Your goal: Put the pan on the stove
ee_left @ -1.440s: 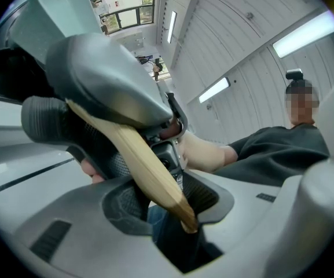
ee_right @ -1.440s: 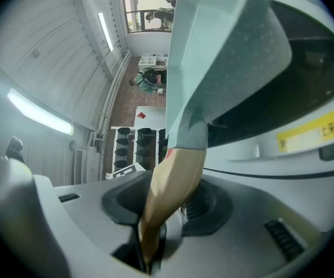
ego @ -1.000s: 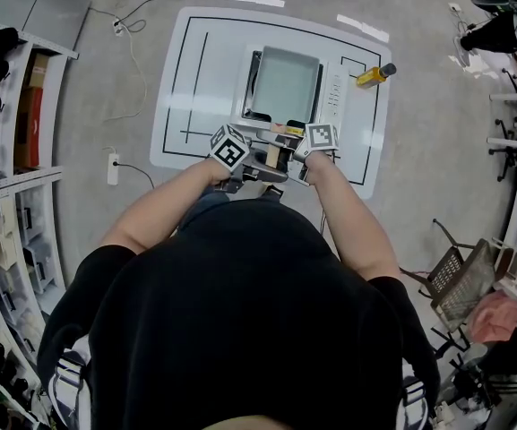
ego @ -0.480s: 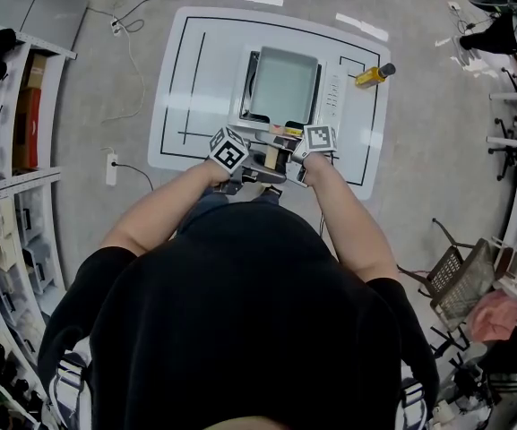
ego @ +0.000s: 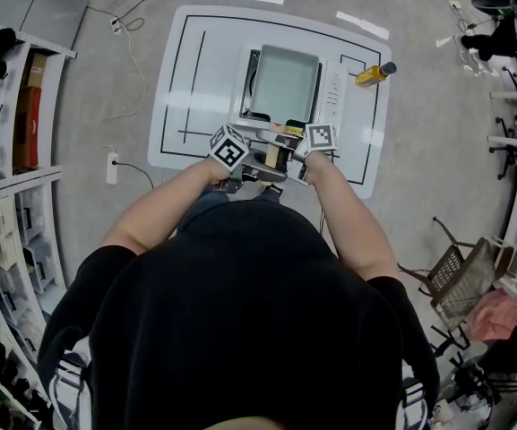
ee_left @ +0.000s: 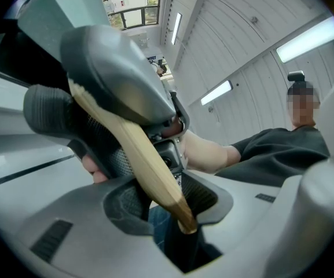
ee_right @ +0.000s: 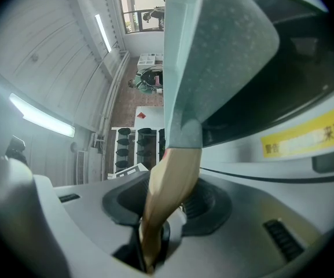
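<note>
Placement looks nearly finished, to my eye. On the white table [ego: 173,79], the stove [ego: 334,92] has the square grey pan [ego: 283,83] lying over its cooking plate. Whether the pan rests there or hangs just clear of it I cannot tell.

To do this well, keep the pan level and square to the plate. Lower it without sliding, and check that it sits flat before letting go.

Its wooden handle [ego: 272,156] points back at the person and is pinched from both sides. The left gripper [ee_left: 172,213] has just been closing its jaws and presses on the handle's end. The right gripper [ee_right: 155,230] clamps the handle too. Release one gripper at a time, so the pan does not twist.

Counted: one table, one stove, one pan, one handle, two grippers, and one yellow bottle [ego: 372,75] near the stove.
</note>
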A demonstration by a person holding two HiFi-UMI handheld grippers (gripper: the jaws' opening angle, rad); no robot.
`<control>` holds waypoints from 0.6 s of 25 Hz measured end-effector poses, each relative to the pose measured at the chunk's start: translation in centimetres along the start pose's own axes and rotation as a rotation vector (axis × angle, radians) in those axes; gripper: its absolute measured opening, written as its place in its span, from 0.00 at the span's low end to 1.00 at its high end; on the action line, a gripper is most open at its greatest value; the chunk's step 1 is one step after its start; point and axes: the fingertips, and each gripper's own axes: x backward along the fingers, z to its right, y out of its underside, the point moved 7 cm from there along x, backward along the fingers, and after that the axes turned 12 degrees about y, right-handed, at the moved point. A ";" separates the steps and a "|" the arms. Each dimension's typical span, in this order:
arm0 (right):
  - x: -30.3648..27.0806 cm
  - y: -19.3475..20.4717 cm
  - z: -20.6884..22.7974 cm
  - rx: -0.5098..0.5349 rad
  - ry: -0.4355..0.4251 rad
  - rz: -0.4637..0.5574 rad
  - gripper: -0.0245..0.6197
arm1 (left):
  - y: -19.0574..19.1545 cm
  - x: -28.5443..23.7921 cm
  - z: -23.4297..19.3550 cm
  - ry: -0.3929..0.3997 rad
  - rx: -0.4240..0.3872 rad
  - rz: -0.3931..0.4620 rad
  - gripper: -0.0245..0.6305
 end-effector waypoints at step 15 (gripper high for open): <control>0.0 -0.1 0.4 -0.009 -0.012 0.012 0.27 | 0.0 0.2 -0.2 0.017 0.036 0.000 0.26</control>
